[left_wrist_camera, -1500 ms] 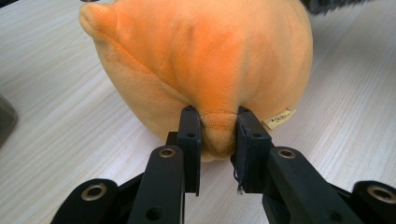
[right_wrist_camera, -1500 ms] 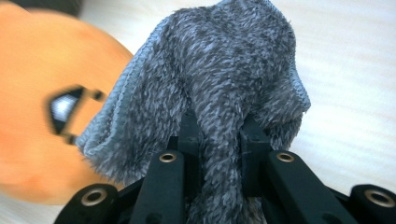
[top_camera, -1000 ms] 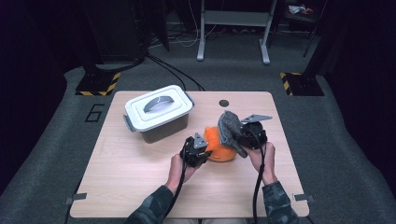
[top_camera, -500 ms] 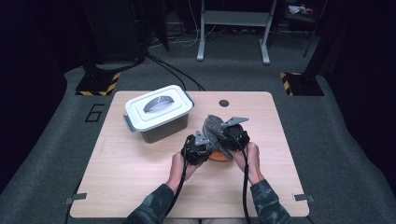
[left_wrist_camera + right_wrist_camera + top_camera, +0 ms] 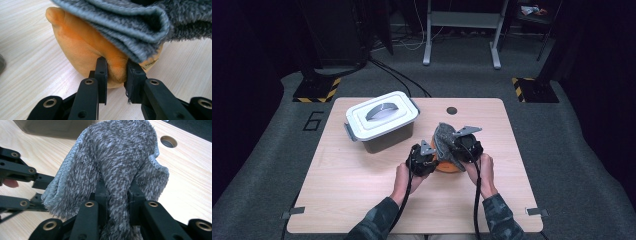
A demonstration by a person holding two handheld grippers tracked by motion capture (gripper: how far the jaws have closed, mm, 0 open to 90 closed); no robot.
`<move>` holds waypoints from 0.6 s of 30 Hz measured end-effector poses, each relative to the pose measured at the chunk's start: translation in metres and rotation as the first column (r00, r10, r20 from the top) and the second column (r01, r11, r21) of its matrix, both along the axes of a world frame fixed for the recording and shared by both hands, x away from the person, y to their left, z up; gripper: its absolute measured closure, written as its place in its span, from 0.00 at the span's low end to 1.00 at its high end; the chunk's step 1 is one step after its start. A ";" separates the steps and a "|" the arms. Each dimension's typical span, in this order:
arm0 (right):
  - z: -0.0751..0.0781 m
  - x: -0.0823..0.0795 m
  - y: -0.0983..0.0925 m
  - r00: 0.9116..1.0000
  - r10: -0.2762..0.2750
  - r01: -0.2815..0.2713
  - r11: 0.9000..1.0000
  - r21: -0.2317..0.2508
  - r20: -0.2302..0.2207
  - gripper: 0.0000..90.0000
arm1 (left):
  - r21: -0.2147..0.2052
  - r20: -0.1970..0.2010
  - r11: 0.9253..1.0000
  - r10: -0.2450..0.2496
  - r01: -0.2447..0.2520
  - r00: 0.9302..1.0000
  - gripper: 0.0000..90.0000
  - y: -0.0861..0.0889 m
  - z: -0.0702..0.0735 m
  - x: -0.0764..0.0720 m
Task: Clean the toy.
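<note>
Since the earlier frame my right gripper [image 5: 452, 141] has carried the grey cloth [image 5: 443, 139] leftward, over the orange plush toy [image 5: 447, 163]. Its jaws are clamped on a fold of that cloth. My left gripper [image 5: 116, 70] pinches the toy's edge, just under the draped cloth.

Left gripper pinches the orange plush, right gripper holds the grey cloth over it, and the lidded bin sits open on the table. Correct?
Not quite: the bin is closed, its lid on, as the high view shows. The rest stands: the left gripper pinches the orange plush, and the right gripper holds the grey cloth over it.
</note>
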State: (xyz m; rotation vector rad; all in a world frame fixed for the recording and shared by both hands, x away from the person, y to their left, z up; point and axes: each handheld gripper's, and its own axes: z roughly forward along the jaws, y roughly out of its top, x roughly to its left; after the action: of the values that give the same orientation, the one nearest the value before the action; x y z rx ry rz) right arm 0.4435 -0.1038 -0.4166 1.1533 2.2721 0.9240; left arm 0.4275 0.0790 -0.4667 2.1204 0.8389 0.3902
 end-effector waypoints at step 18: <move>-0.022 0.007 -0.054 0.988 -0.139 0.142 0.989 0.033 -0.063 0.83 | 0.007 0.005 1.000 -0.003 0.003 1.000 0.82 0.001 -0.001 0.000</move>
State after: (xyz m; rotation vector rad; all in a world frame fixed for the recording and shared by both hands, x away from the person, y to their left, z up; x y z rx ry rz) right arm 0.4502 -0.1579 -0.4382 1.3564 2.1960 0.8918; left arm 0.4271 0.0797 -0.4673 2.1262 0.8330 0.3973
